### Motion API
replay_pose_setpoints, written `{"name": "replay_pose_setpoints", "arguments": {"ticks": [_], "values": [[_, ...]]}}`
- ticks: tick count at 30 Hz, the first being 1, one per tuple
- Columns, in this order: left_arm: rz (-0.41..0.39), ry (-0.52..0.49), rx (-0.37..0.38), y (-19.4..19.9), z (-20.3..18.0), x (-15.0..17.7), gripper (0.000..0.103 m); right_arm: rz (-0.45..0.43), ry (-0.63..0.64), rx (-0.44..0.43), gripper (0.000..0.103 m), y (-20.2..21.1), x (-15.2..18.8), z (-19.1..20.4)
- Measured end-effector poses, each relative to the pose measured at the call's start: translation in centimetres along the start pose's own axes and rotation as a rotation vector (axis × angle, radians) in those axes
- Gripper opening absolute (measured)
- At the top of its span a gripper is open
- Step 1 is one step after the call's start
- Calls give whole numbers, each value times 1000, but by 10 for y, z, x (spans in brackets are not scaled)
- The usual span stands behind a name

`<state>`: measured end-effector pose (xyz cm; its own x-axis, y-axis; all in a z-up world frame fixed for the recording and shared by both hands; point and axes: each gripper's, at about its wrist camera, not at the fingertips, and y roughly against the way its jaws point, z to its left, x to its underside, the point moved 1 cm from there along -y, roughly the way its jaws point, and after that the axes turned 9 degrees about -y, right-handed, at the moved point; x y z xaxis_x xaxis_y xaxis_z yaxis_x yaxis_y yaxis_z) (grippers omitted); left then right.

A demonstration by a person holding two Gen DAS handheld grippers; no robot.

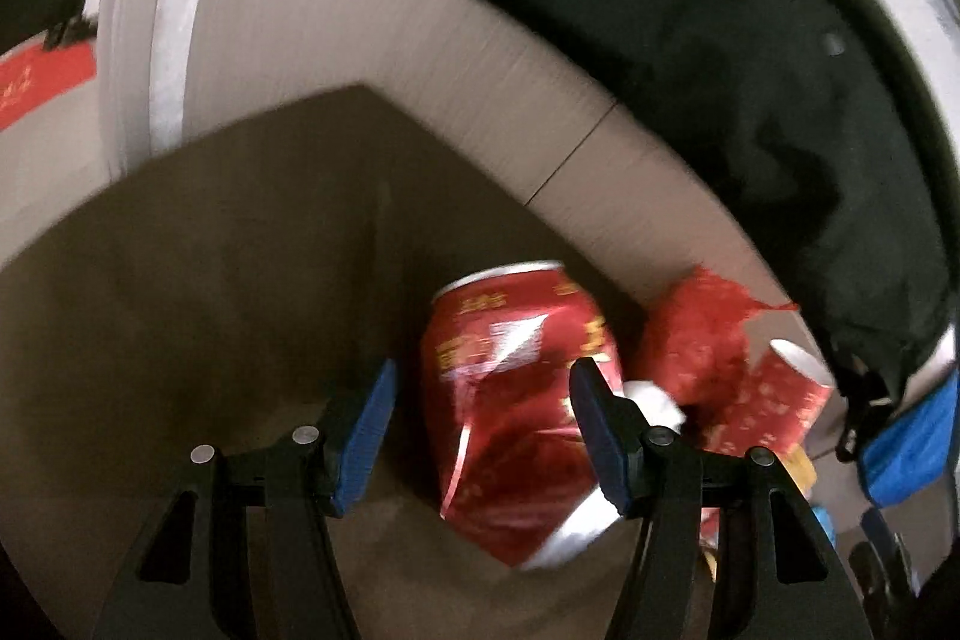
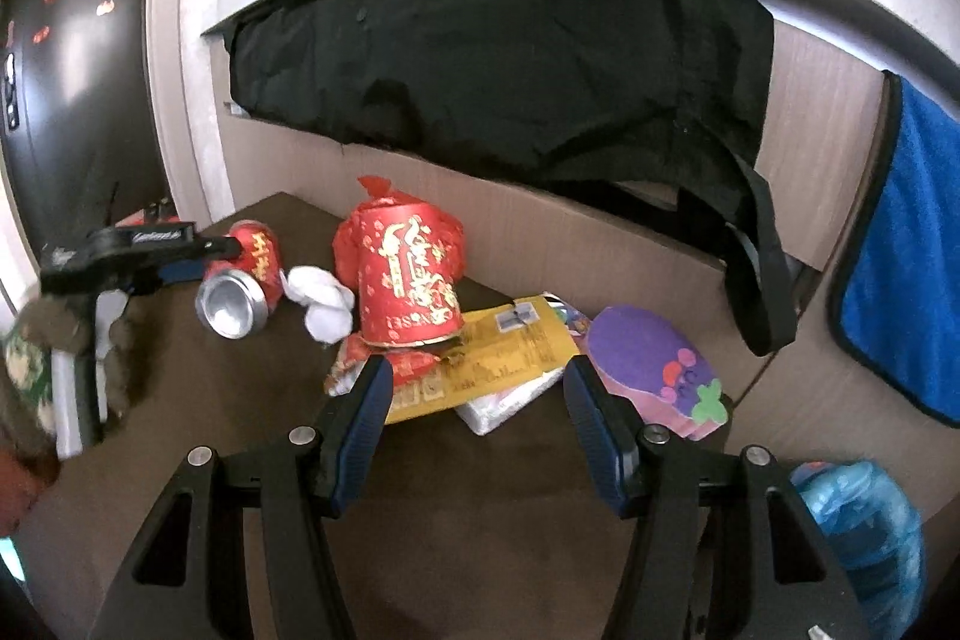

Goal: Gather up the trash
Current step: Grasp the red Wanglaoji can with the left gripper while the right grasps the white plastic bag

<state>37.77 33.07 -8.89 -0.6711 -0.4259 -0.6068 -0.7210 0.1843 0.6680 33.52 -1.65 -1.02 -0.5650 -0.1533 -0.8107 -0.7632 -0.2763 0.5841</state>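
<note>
Dark brown surface (image 2: 480,490): dented red aluminium can (image 1: 516,400) between spread left gripper (image 1: 480,424) fingers, unpinched; right gripper (image 2: 477,421) fingers wide, empty, near yellow paper packet (image 2: 498,358).

We see each gripper, left gripper (image 1: 480,424) and right gripper (image 2: 477,421), built alike: black triangular-cutout arms, silver pivot pins, ribbed blue pads (image 2: 366,427).

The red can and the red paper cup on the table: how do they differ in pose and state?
The red can lies on its side, while the red paper cup stands upside down, rim on the table. The can is dented metal with a silver end; the cup is paper and keeps its shape. The left gripper has its open jaws around the can; nothing is near the cup. Both are red with gold print.
</note>
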Motion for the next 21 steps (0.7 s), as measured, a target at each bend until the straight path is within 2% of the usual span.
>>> {"name": "replay_pose_setpoints", "arguments": {"ticks": [2,6,8,11,12,15,19,21], "values": [[-11,-16,-3,-3,-5,1,60,5,-7,-1,56,-2,1,-5],[51,-53,81,-18,-30,5,60,24,-49,-11,56,-9,1,-16],[61,-84,78,-24,-43,7,60,29,-64,-7,56,-9,4,-21],[45,-107,75,-23,-57,8,45,40,-71,5,56,-7,11,-27],[42,-117,78,-20,-61,9,45,43,-70,11,56,-6,13,-30],[7,-178,63,-1,-69,18,43,48,-72,19,56,-3,16,-36],[-74,-231,43,46,-69,31,42,54,-91,-2,56,-4,14,-37],[-125,-249,8,72,-65,39,42,53,-79,-15,56,-6,12,-29]]}}
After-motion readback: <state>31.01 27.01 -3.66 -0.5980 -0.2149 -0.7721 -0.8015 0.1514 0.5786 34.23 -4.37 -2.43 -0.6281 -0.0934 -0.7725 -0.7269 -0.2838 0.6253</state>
